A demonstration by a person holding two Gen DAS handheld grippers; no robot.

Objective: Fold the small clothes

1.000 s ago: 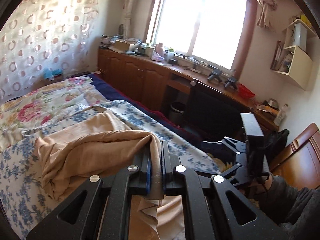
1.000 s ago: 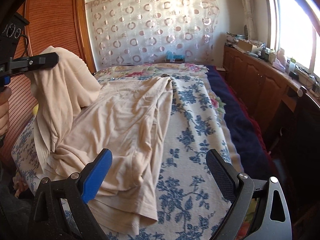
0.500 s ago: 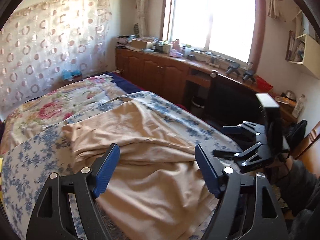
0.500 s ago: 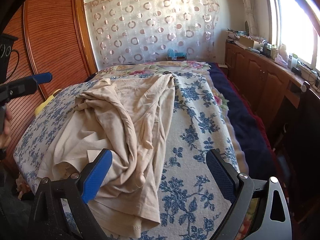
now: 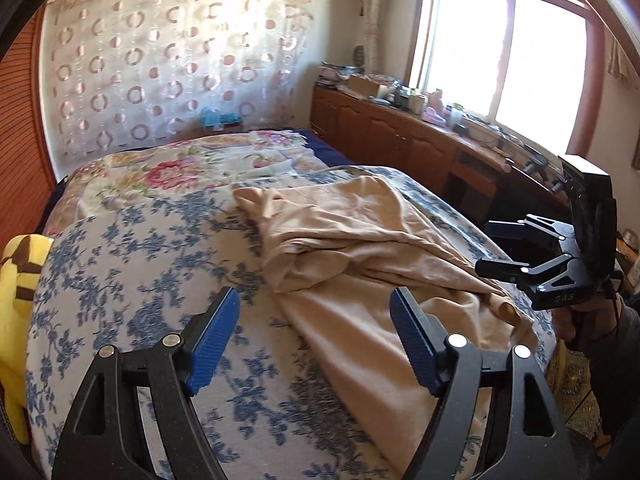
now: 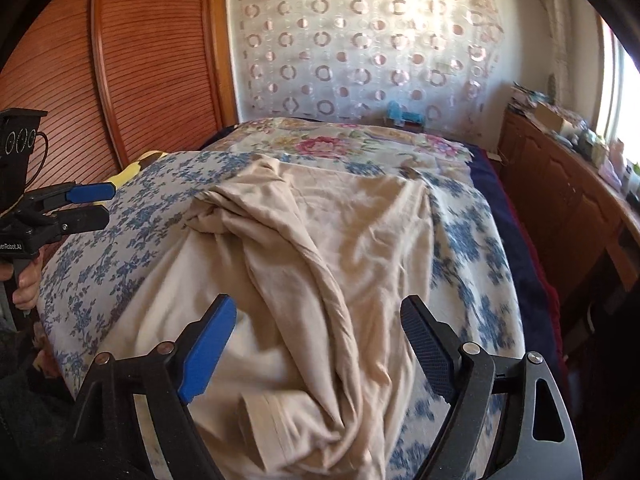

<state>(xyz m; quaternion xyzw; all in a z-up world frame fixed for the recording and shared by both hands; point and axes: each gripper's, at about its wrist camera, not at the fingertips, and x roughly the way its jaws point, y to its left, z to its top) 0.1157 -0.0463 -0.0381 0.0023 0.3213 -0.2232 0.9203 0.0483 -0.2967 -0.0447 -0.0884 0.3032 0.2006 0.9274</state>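
A beige garment (image 5: 360, 256) lies crumpled on the blue-flowered bedspread (image 5: 140, 264). In the right wrist view the garment (image 6: 328, 264) runs from mid-bed to the near edge, with a hemmed cuff (image 6: 264, 424) at the bottom. My left gripper (image 5: 316, 336) is open and empty above the garment's near left edge. My right gripper (image 6: 320, 340) is open and empty over the garment's near end. The right gripper also shows at the right of the left wrist view (image 5: 520, 252). The left gripper shows at the left of the right wrist view (image 6: 80, 204).
A yellow plush toy (image 5: 16, 288) lies at the bed's left edge. A pink-flowered quilt (image 5: 180, 168) covers the far bed. A wooden cabinet (image 5: 400, 136) with clutter runs along the window wall. A wooden wardrobe door (image 6: 100, 80) stands left.
My left gripper opened and let go of the garment, which dropped onto the bed in a crumpled heap. The left gripper then swung to the left. The right gripper stayed open and moved little.
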